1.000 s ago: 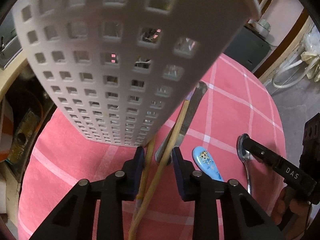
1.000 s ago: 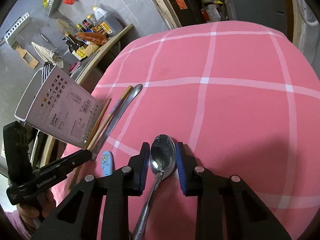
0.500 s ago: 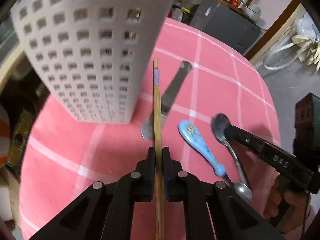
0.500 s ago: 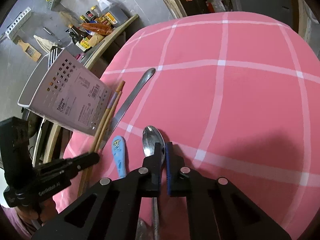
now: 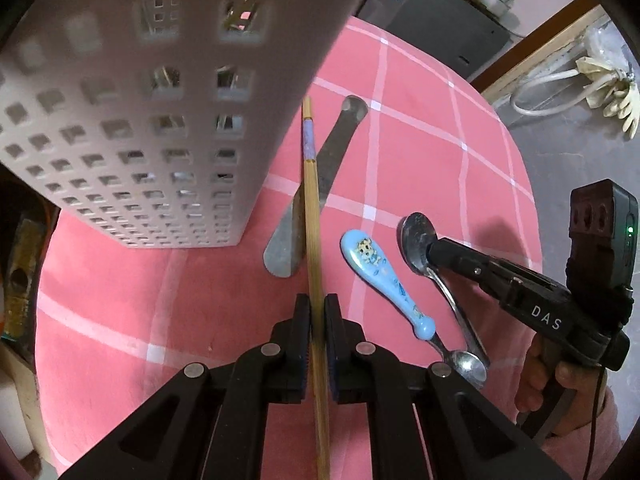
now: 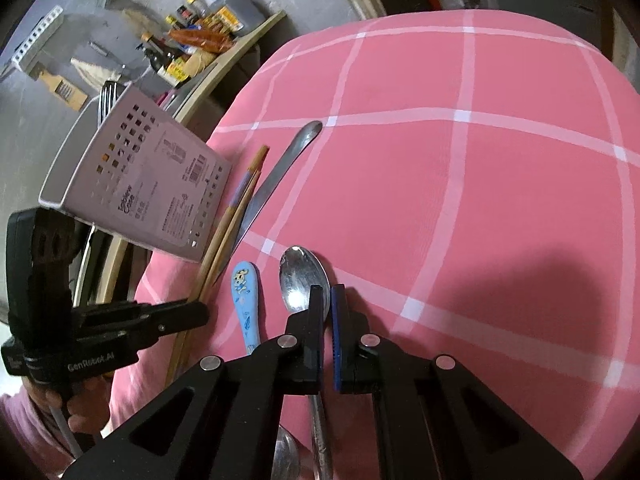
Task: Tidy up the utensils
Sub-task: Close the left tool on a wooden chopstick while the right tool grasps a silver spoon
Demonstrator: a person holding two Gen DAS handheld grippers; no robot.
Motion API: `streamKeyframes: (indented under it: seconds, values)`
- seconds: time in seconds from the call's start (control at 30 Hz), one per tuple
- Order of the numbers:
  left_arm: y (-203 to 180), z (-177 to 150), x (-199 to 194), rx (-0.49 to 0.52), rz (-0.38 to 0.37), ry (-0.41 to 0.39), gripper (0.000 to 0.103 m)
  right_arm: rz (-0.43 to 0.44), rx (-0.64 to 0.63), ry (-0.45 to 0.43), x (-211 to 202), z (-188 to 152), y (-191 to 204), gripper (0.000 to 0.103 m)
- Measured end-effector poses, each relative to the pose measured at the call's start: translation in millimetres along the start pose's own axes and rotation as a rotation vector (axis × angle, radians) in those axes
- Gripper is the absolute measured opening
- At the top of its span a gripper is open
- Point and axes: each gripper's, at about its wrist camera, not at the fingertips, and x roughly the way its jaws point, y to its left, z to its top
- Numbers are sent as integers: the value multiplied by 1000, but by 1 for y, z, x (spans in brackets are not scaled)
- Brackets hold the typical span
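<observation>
We work over a round table under a pink checked cloth (image 6: 460,208); grey floor lies beyond its edge.

Right wrist view only: bottles and packets (image 6: 192,40) on the floor at 11 o'clock, a fork (image 6: 106,96) standing in the white perforated holder (image 6: 136,184), and a printed label on the holder's wall. Left wrist view only: a dark cabinet (image 5: 436,20) at 1 o'clock, hose and gloves (image 5: 600,84) at 2 o'clock.

The left gripper (image 5: 317,316) is clenched on the chopsticks (image 5: 312,208), which run toward 12 o'clock over the knife (image 5: 316,184). The right gripper (image 6: 326,308) is clamped on the metal spoon (image 6: 300,276) at its neck, bowl toward 12 o'clock. The blue ceramic spoon (image 5: 380,276) lies loose between them; a second small spoon (image 5: 464,360) lies partly under it.

A second ago both pairs of jaws stood apart around these pieces; now both are closed.

The holder sits at the cloth's 9 o'clock edge, just beside the chopsticks. From 12 to 4 o'clock in the right view the cloth is bare.
</observation>
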Motion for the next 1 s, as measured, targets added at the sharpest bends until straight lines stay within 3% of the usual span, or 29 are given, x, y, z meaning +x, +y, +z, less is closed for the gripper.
streamKeyframes:
  seconds: [0.53,0.77,0.87,1.0]
  values:
    - [14,-8,-5,-20,-3,-2,7,153,-80,131,17,24,-3,9]
    - [17,-13,-12,-11,16,-16,7,101,-168,147,18,28,10,9]
    - [14,-15,-13,-4,15,-16,7,53,-208,138,16,25,18,3]
    - [8,-17,-13,11,13,-18,7,54,-197,108,9,17,25,2]
